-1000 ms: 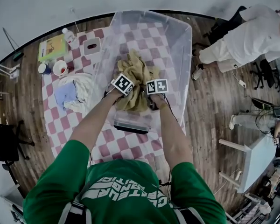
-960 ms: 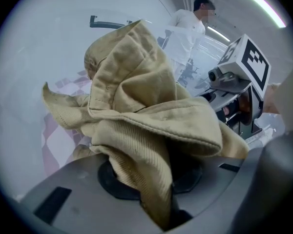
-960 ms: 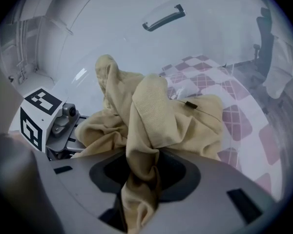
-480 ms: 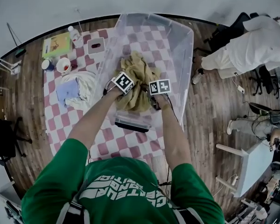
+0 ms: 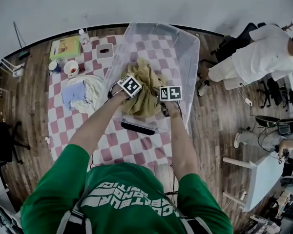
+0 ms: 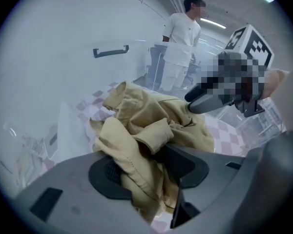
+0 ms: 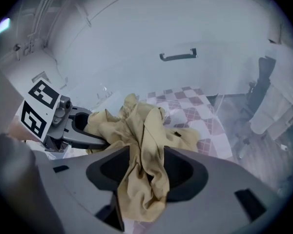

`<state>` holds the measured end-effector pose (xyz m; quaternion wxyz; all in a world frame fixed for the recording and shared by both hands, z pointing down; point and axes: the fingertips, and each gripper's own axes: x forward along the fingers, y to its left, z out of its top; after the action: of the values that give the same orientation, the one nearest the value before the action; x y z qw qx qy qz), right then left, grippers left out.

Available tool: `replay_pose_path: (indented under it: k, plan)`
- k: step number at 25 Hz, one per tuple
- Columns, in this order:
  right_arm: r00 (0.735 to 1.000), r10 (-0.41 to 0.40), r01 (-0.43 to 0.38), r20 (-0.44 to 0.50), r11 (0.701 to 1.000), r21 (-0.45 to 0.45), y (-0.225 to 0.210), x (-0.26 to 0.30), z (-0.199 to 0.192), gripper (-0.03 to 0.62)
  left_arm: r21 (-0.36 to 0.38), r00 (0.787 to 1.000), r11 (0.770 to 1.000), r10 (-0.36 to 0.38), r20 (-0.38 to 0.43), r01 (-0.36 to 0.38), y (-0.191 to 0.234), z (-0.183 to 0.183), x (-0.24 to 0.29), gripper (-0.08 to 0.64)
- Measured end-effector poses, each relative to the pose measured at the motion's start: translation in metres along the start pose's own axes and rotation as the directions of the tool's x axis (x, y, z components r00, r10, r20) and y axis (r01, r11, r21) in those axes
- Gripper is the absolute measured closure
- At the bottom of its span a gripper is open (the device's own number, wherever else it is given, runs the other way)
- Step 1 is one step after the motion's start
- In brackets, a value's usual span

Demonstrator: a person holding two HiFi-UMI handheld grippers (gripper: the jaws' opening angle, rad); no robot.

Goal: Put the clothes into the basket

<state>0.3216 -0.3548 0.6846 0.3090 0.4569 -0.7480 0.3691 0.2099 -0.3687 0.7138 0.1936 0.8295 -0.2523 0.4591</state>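
Observation:
A crumpled tan garment (image 5: pixel 145 89) lies inside the clear plastic bin (image 5: pixel 193 48) on the checkered table. Both grippers are down in the bin over it. My left gripper (image 5: pixel 135 92) is at the garment's left side and my right gripper (image 5: pixel 163 103) at its right. In the left gripper view, folds of the tan garment (image 6: pixel 146 126) run loosely between the parted jaws of the left gripper (image 6: pixel 146 167). In the right gripper view a hanging fold of the tan garment (image 7: pixel 141 130) passes between the right gripper's (image 7: pixel 146 167) spread jaws. Both pairs of jaws have just been opening.
A heap of white and blue clothes (image 5: pixel 80 94) lies on the tablecloth (image 5: pixel 136 145) left of the bin. Behind it stand a cup (image 5: pixel 71 68), a bottle (image 5: pixel 84 37), a book (image 5: pixel 66 47) and a small box (image 5: pixel 105 51). A person in white (image 5: pixel 259 57) stands at the right.
Both grippers have lifted a little over the tan garment, and the right one has shifted to the right. The garment stays in the bin.

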Motion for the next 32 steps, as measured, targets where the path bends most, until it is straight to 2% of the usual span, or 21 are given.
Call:
replay_pose_path:
  k: [5, 12, 15, 19, 22, 26, 28, 32]
  plan:
    - [0.994, -0.017, 0.022, 0.112, 0.999, -0.048, 0.014, -0.035, 0.029, 0.383, 0.017, 0.999, 0.999, 0.039, 0.021, -0.039, -0.001, 0.007, -0.026, 0.357]
    - [0.968, -0.037, 0.068, 0.248, 0.99, -0.121, 0.044, -0.082, 0.058, 0.383, 0.027, 0.994, 0.996, 0.085, 0.074, -0.087, -0.007, 0.015, -0.063, 0.357]
    - [0.954, -0.031, 0.078, 0.298, 0.986, -0.147, 0.059, -0.103, 0.066, 0.383, 0.029, 0.982, 0.993, 0.111, 0.151, -0.117, -0.009, 0.029, -0.09, 0.359]
    - [0.924, -0.017, 0.091, 0.382, 0.98, -0.178, 0.078, -0.133, 0.073, 0.385, 0.023, 0.95, 0.988, 0.139, 0.28, -0.152, -0.016, 0.053, -0.134, 0.359]
    - [0.895, -0.003, 0.108, 0.447, 0.972, -0.209, 0.098, -0.161, 0.078, 0.39, 0.008, 0.911, 0.99, 0.125, 0.394, -0.14, -0.027, 0.065, -0.168, 0.392]
    - [0.852, 0.011, 0.124, 0.523, 0.967, -0.223, 0.124, -0.201, 0.081, 0.47, 0.042, 0.838, 0.983, 0.129, 0.53, -0.177, -0.045, 0.078, -0.222, 0.492]
    - [0.831, 0.021, 0.125, 0.556, 0.967, -0.223, 0.138, -0.219, 0.08, 0.521, 0.045, 0.793, 0.98, 0.13, 0.596, -0.194, -0.054, 0.079, -0.252, 0.539]
    - [0.797, 0.045, 0.137, 0.603, 0.958, -0.253, 0.169, -0.246, 0.07, 0.583, 0.043, 0.7, 0.986, 0.084, 0.709, -0.162, -0.076, 0.073, -0.304, 0.555]
